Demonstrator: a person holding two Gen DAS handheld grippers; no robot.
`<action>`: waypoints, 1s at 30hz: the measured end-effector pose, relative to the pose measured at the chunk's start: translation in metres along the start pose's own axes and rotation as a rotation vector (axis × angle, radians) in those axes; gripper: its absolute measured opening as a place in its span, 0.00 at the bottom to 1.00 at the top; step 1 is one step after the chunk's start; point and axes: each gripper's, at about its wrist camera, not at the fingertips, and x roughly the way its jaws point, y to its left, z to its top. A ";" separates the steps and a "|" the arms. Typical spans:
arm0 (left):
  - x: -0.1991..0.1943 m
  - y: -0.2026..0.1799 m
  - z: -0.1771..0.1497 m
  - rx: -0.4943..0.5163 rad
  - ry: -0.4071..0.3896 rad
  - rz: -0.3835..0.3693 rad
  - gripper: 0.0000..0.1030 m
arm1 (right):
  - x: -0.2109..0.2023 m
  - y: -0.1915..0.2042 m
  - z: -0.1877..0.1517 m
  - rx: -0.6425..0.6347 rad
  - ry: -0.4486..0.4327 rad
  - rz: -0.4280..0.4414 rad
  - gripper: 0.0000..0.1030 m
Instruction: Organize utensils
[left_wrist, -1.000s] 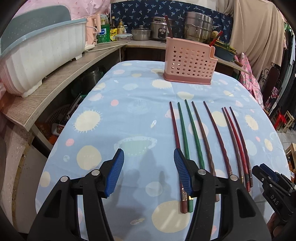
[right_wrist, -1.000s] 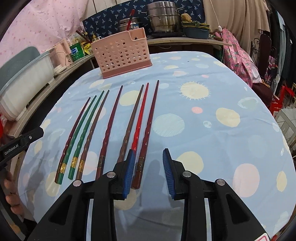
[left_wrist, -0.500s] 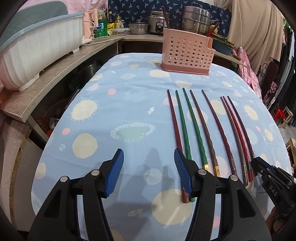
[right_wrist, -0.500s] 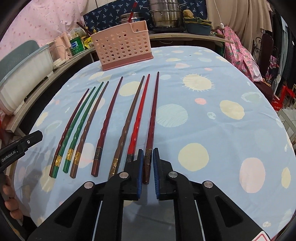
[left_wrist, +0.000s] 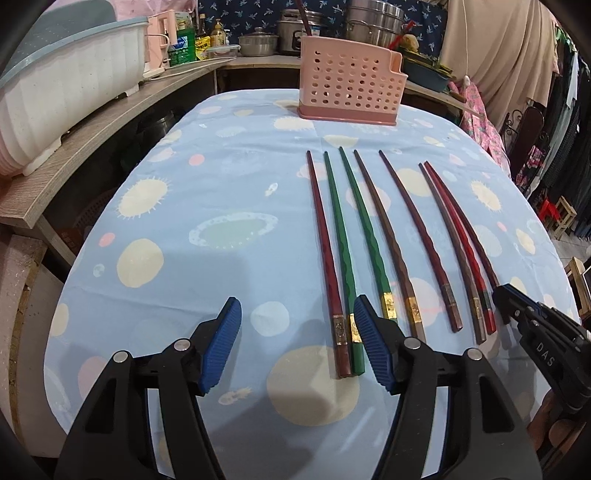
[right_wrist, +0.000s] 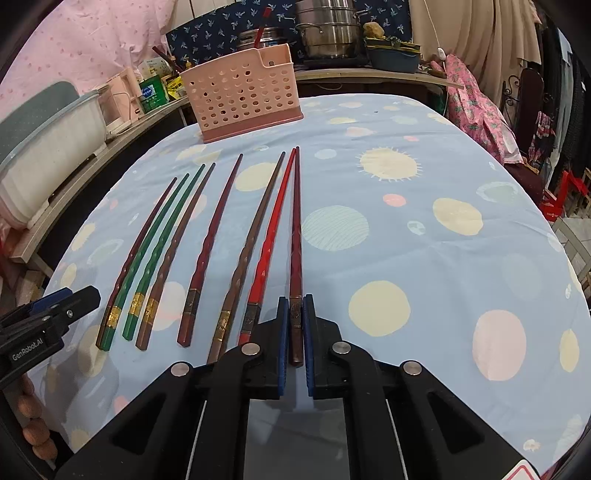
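Right gripper (right_wrist: 294, 325) clenched on the thick end of a dark maroon chopstick (right_wrist: 296, 236), blue pads squeezing it from both sides; this is the rightmost stick of the row, its tip pointing toward the far edge of the table. Cannot tell whether the stick is lifted or resting on the cloth.

Left gripper (left_wrist: 295, 343) released, jaws wide apart, hovering at the near edge of the table; its right blue pad (left_wrist: 369, 343) sits just beside the butt ends of the leftmost pair, a dark red chopstick (left_wrist: 325, 251) and a green chopstick (left_wrist: 340, 243).

Other sticks lie side by side on the light blue tablecloth with sun and planet print (right_wrist: 424, 240): a second green chopstick (left_wrist: 365, 229), a brown chopstick with gold band (left_wrist: 388, 240), a maroon chopstick (left_wrist: 417, 236), a brown chopstick (right_wrist: 251, 240), a bright red chopstick (right_wrist: 271, 236) just beside the gripped one.

Pink perforated plastic utensil holder (right_wrist: 240, 99) stands upright at the far edge of the table, well apart from the sticks. White plastic dish rack (left_wrist: 55, 99) on the wooden side shelf left of the table.
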 end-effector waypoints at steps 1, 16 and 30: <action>0.001 0.000 -0.001 0.002 0.002 0.001 0.58 | 0.000 0.000 0.000 0.000 -0.001 0.001 0.07; 0.010 0.000 -0.007 0.010 0.011 0.034 0.58 | -0.001 0.000 -0.001 0.001 -0.003 0.001 0.07; 0.011 0.000 -0.010 0.024 0.005 0.040 0.27 | -0.001 0.000 -0.002 0.001 -0.005 0.002 0.07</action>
